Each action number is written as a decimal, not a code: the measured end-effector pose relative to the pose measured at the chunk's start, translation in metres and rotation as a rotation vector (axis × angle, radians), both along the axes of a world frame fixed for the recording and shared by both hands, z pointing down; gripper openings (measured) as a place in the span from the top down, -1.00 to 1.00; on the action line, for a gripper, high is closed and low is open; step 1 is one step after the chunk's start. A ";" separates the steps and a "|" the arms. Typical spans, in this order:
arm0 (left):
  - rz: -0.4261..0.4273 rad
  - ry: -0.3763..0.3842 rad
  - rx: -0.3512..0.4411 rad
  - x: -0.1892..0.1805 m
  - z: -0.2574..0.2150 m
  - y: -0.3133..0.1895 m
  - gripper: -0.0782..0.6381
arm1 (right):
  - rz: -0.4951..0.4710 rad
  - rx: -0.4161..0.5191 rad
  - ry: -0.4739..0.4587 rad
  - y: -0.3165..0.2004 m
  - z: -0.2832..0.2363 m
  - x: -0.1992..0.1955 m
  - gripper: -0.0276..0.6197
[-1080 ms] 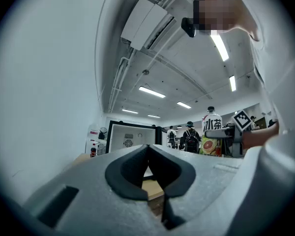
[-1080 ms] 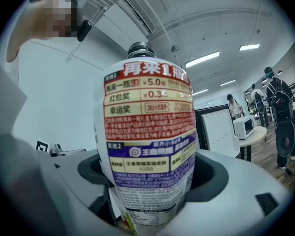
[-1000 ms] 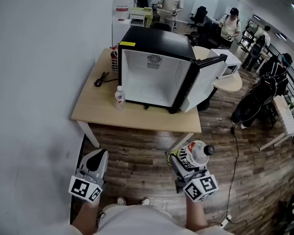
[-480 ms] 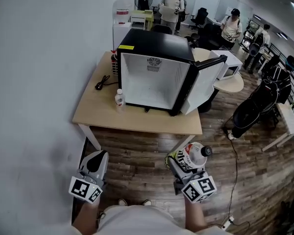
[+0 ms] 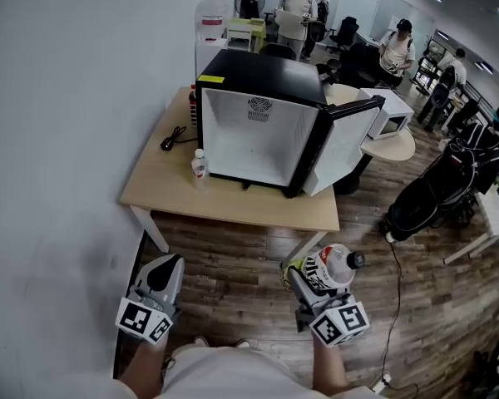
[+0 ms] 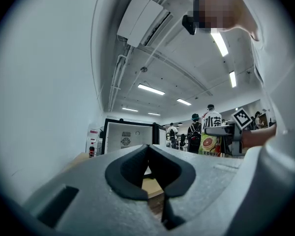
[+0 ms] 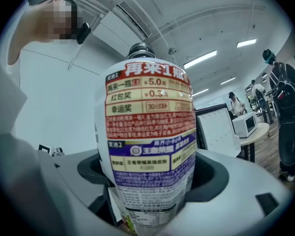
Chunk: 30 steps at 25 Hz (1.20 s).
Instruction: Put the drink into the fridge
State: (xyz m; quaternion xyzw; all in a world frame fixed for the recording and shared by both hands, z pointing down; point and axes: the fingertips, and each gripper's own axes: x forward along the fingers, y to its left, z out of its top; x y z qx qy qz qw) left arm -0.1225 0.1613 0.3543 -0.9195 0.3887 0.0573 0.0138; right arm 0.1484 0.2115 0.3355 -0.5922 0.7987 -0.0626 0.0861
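My right gripper (image 5: 309, 279) is shut on a drink bottle (image 5: 331, 265) with a white, red and green label and a dark cap, held low over the wooden floor. In the right gripper view the drink bottle (image 7: 148, 146) fills the middle between the jaws. My left gripper (image 5: 160, 274) hangs at the lower left, shut with nothing in it; its jaws meet in the left gripper view (image 6: 148, 157). The black mini fridge (image 5: 262, 123) stands on the wooden table (image 5: 175, 189) ahead, its door (image 5: 341, 144) swung open to the right, its white inside bare.
A small bottle (image 5: 200, 164) stands on the table left of the fridge, near a black cable (image 5: 173, 135). A white wall runs along the left. A round table with a microwave (image 5: 389, 116) and several people stand behind and to the right.
The view has shifted slightly toward the table and fridge. Both grippers keep their places in the frame, and the bottle stays gripped. People in the background have moved.
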 end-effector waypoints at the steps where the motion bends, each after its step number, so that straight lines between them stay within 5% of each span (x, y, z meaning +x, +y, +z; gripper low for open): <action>1: -0.001 -0.002 -0.001 0.004 0.002 0.002 0.74 | -0.006 -0.003 0.001 0.001 0.003 0.003 -0.40; 9: -0.012 -0.045 -0.064 0.018 0.031 0.022 0.74 | -0.030 -0.054 -0.030 0.011 0.037 0.017 -0.40; 16: 0.009 -0.035 -0.080 0.031 0.040 -0.011 0.74 | -0.047 -0.090 -0.020 -0.017 0.047 0.017 -0.40; 30: 0.133 0.021 -0.096 0.050 0.042 -0.197 0.74 | -0.026 -0.132 0.026 -0.183 0.037 -0.004 -0.41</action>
